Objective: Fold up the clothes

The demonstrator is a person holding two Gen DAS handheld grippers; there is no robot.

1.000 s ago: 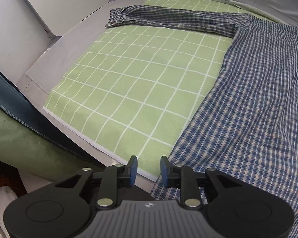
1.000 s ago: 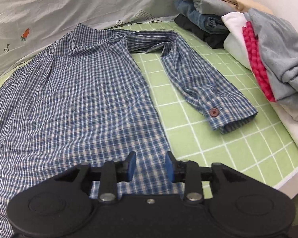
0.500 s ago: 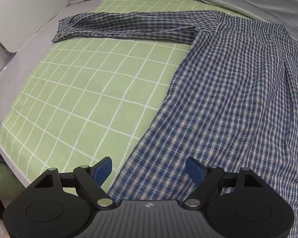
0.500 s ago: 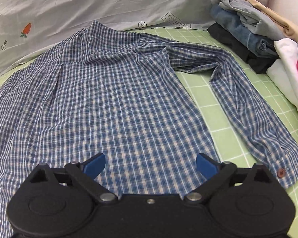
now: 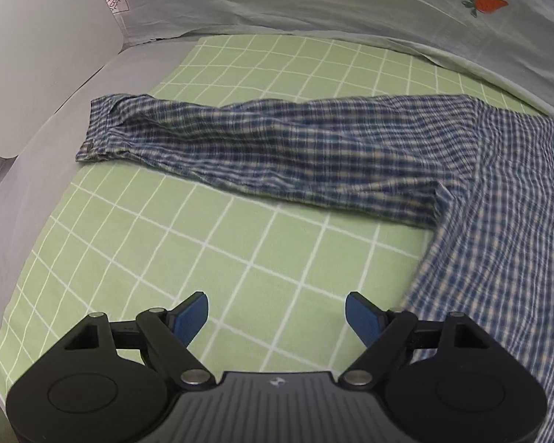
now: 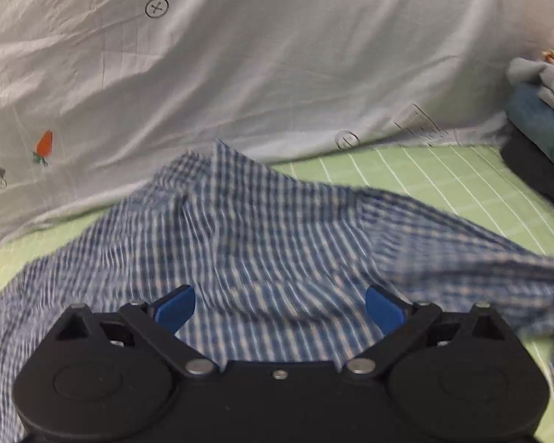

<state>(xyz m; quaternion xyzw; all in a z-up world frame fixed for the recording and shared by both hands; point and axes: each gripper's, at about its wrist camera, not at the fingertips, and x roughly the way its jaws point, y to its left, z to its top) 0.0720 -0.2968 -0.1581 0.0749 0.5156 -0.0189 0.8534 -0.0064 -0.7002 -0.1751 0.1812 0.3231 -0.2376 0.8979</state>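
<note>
Shirt: the blue-and-white checked cotton shirt (image 5: 506, 221) lies spread flat on the green mat, its body at the right of your left wrist view and filling the middle of your right wrist view (image 6: 262, 243).
Sleeve: one long checked sleeve (image 5: 262, 151) stretches leftward from the shirt's shoulder across the mat, flat, with its buttoned cuff (image 5: 99, 129) at the mat's left edge, by the grey surface.
Mat: the light green cloth mat with a white grid (image 5: 203, 251) lies under the shirt; a bare stretch of it sits below your left gripper.
Left gripper: your left gripper (image 5: 277, 313) hangs over bare mat just beside the shirt's side edge. Its blue-padded fingers (image 5: 192, 313) stand wide apart with nothing between them; the jaws have just been opening.
Right gripper: your right gripper (image 6: 280, 310) hangs over the shirt's upper body, near the collar. Its blue pads (image 6: 173, 310) are spread wide, with the fabric seen behind them; whether they touch it you cannot tell, as the view is blurred. These jaws too have just been opening.
Backdrop: a pale grey sheet printed with small carrots (image 6: 240, 66) rises behind the mat.
Pile: folded clothes in grey, blue and black (image 6: 543, 122) are stacked at the far right, apart from the shirt.
</note>
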